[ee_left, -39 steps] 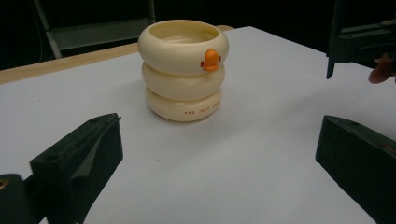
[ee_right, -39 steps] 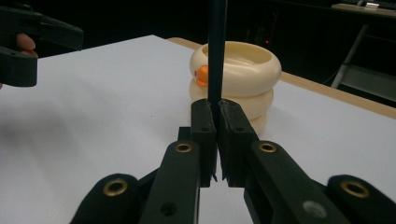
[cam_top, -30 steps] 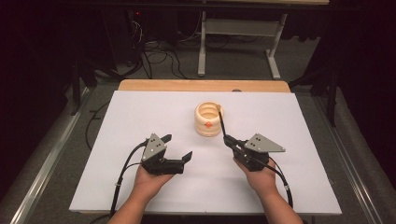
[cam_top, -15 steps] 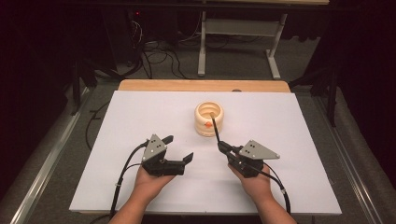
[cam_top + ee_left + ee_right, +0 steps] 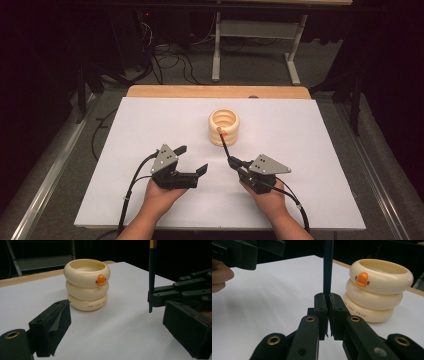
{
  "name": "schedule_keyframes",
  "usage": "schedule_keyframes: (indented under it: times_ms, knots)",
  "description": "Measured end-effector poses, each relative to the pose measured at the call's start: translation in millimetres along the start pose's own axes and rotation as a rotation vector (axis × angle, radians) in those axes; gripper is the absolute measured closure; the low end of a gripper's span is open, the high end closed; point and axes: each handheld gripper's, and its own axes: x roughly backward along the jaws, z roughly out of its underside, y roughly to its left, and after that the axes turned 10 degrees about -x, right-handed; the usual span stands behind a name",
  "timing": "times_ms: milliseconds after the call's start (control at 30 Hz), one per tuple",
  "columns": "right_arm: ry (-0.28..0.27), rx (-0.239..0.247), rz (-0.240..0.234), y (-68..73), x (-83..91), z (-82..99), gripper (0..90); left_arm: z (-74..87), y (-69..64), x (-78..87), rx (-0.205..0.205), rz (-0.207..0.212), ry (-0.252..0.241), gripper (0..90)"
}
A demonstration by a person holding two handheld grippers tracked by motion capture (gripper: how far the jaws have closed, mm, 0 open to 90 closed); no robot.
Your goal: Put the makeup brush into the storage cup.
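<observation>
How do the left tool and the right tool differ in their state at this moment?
The left tool has its jaws wide apart with nothing between them, while the right tool has its jaws shut on a dark pen. The left tool points at bare white table; the right tool points toward the cream ringed cup, holding the pen's orange end near it. Both are black, hand-held, with a grey plate on top.

The cream ringed holder [image 5: 224,127] is the sole obstacle on the white tabletop [image 5: 310,150]; bare room lies all around it.
</observation>
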Motion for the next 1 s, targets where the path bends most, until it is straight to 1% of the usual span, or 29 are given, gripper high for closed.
schedule_keyframes:
  times_ms: [67, 100, 133, 200, 233, 400, 467, 500, 533, 600, 633, 667, 1000]
  knots:
    - [0.008, -0.002, 0.007, 1.7, -0.5, 0.5, 87.6, -0.4, -0.1, 0.5, -0.001, 0.002, -0.001, 8.7]
    - [0.009, 0.005, 0.002, 1.7, -1.0, 0.6, 87.6, -0.6, -0.1, 0.8, -0.001, 0.003, -0.002, 8.7]
    - [0.009, -0.004, -0.004, 2.0, -1.4, 1.0, 87.6, -0.8, -0.3, 1.0, 0.000, 0.004, -0.003, 8.8]
    - [0.012, -0.003, -0.006, 3.5, -1.9, 1.2, 87.6, -1.4, -0.8, 1.5, 0.002, 0.006, -0.008, 9.0]
    - [0.010, 0.007, -0.013, 3.6, -2.6, 1.2, 87.6, -1.7, -0.9, 1.8, 0.000, 0.006, -0.010, 9.3]
    - [0.019, 0.008, -0.015, 8.1, -4.7, 2.4, 87.6, -2.7, -1.3, 2.8, 0.003, 0.012, -0.016, 10.9]
    - [0.027, 0.020, -0.021, 9.2, -5.4, 2.8, 87.6, -2.9, -1.4, 3.3, 0.004, 0.012, -0.018, 11.6]
    - [0.027, 0.014, -0.021, 10.3, -5.9, 3.3, 87.6, -3.0, -1.4, 3.5, 0.007, 0.013, -0.019, 12.0]
    - [0.029, 0.022, -0.025, 11.0, -6.6, 3.4, 87.6, -3.1, -1.3, 3.7, 0.011, 0.017, -0.020, 12.4]
    - [0.033, 0.019, -0.030, 13.4, -7.7, 4.2, 87.6, -3.4, -1.1, 4.1, 0.017, 0.022, -0.023, 13.8]
    - [0.037, 0.029, -0.035, 13.9, -8.2, 4.4, 87.6, -3.4, -1.0, 4.3, 0.017, 0.023, -0.025, 14.7]
    - [0.034, 0.019, -0.039, 15.4, -9.0, 4.9, 87.6, -3.6, -0.9, 4.5, 0.017, 0.024, -0.026, 15.4]
    - [0.049, 0.036, -0.069, 23.1, -12.8, 6.9, 87.6, -4.7, -0.1, 6.9, 0.032, 0.042, -0.042, 18.4]
